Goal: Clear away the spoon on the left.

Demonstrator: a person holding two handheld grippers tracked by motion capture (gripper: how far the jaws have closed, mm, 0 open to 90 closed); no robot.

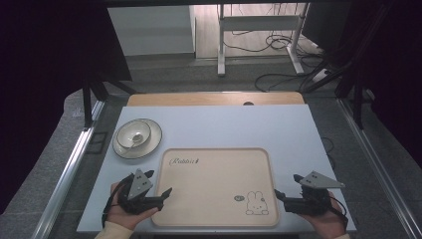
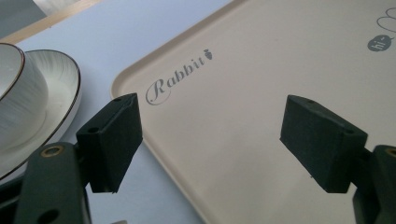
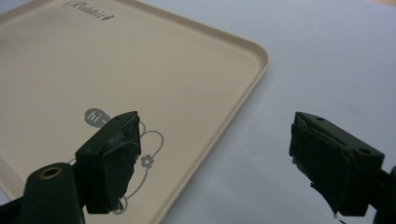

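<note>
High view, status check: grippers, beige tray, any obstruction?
Left gripper open at the beige rabbit-print tray's left edge. Right gripper open at its right edge. Tray bare; white bowl with spoon on plate beyond, apart.

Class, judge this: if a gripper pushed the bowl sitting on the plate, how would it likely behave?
The bowl looks glazed, so probably slippery and breakable. It rests loose on the plate, so it may slide. The spoon inside could rattle.
</note>
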